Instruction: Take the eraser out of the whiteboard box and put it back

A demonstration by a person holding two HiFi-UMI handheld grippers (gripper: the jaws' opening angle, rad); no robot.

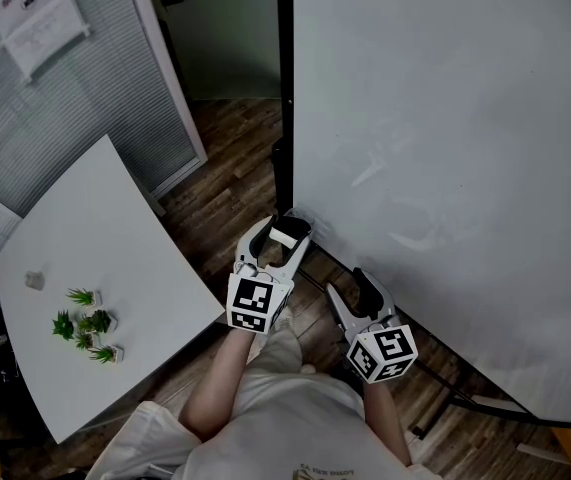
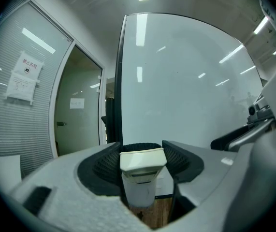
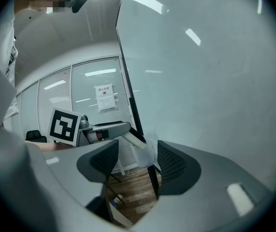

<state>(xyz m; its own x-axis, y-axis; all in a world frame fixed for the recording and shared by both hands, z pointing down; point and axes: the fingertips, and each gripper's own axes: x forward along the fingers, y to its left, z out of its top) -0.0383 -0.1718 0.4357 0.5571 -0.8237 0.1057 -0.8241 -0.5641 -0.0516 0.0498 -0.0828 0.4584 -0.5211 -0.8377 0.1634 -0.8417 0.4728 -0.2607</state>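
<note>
Left hand-held gripper (image 1: 285, 230) pinches eraser (image 2: 142, 161) between its pads, whiteboard (image 1: 445, 168) just ahead. Right hand-held gripper (image 1: 350, 286) spread, empty. Pale block (image 2: 138, 192) under eraser: box or not, unclear.

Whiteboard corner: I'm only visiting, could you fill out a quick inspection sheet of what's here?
Surface: white table at the left, away from the work; wooden floor below.
Job's things: eraser held in front of the upright, mostly blank whiteboard; its box not clearly made out.
Clutter: small green plants and a small grey thing on the table.
Grippers: left gripper closed on the eraser; right gripper open, empty.
Cables: nothing seen.
Surroundings: blinds with a paper notice.
</note>
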